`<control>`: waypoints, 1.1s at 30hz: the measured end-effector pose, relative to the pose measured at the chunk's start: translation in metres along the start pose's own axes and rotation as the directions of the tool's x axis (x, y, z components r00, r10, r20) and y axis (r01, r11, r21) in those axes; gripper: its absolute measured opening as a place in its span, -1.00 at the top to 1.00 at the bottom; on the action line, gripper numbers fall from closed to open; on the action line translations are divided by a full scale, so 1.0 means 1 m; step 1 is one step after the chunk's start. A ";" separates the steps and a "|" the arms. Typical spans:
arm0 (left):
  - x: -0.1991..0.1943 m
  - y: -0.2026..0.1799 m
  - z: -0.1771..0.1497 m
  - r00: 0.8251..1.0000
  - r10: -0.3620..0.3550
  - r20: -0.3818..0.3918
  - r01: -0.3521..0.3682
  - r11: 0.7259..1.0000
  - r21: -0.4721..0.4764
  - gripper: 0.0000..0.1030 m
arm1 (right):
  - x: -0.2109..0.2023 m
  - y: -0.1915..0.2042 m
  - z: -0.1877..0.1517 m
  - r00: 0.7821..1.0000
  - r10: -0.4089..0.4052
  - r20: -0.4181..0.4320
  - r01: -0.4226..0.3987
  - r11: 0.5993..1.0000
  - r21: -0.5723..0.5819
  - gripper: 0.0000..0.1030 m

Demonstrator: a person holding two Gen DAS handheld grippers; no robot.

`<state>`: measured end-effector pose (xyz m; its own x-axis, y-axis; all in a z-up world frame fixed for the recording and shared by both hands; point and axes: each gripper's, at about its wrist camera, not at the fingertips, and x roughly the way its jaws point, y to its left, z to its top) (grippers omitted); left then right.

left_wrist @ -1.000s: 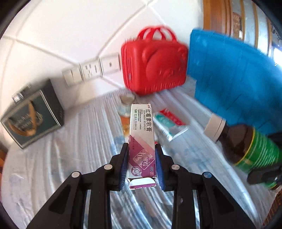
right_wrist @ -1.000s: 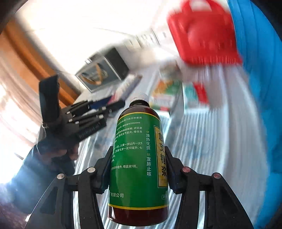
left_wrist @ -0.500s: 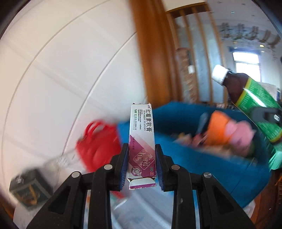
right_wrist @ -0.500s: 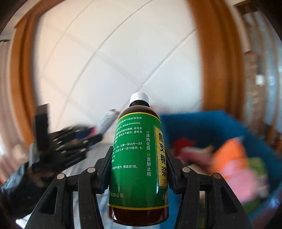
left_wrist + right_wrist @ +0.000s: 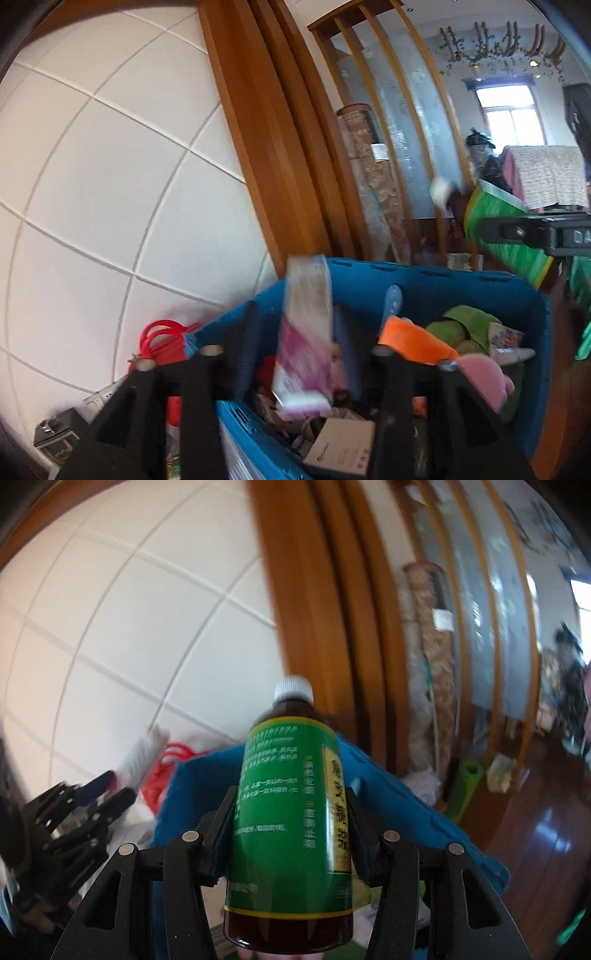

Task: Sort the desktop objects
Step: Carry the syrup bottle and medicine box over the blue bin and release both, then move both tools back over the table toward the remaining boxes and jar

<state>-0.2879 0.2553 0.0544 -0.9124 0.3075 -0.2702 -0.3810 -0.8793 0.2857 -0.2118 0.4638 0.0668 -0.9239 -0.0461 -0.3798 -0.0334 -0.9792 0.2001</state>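
Left: the ointment box (image 5: pixel 306 332), clamped half a second ago, is being released over the blue bin (image 5: pixel 443 284) as the left gripper (image 5: pixel 295 354) fingers are spread apart. Right: the syrup bottle (image 5: pixel 291 805) is still being clamped by the right gripper (image 5: pixel 290 834), awaiting deposit.

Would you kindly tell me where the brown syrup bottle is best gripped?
Across the bottle's green-labelled body, from both sides, as the right gripper does now: the straight round wall is widest there, while the neck narrows to a small cap.
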 end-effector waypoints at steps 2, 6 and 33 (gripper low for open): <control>-0.001 -0.005 0.008 0.997 0.074 0.015 -0.074 0.997 -0.010 -0.64 | 0.008 -0.009 0.003 1.000 0.007 0.003 -0.007 0.999 0.035 -0.88; -0.010 -0.005 0.013 0.995 0.098 0.022 -0.097 0.994 -0.041 -0.65 | 0.000 -0.014 0.005 0.997 0.064 0.030 -0.066 0.996 0.059 -0.89; -0.104 0.123 -0.122 0.942 0.317 -0.110 -0.332 0.927 -0.174 -0.65 | -0.008 0.131 -0.081 0.957 0.276 -0.088 -0.275 0.961 0.031 -0.99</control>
<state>-0.2216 0.0711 0.0054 -0.9639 -0.0284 -0.2649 -0.0246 -0.9806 0.1947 -0.1774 0.3200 0.0230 -0.8599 -0.3320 -0.3877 0.2099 -0.9223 0.3244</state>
